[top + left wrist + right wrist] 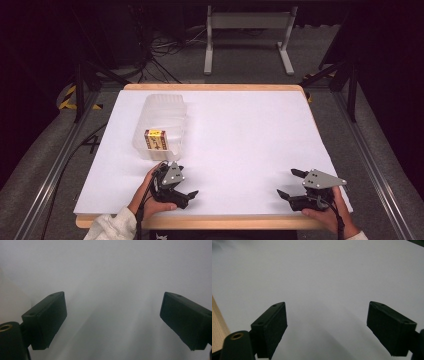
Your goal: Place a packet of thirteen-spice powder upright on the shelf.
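- One white worktop carries a translucent plastic container at left, a small yellow box seen through its near wall.
- Left claw, jaws wide and empty, rests just beside it; a careless forward move could tip the light container.
- Right claw, equally open and empty, sits low, well apart.

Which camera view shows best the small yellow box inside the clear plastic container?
The high view. There the small yellow box stands inside the clear plastic container, near its front wall, ahead of the left claw. The left gripper view has a pale blur at its left edge, perhaps the container. The right gripper view looks along its open jaws at white table.
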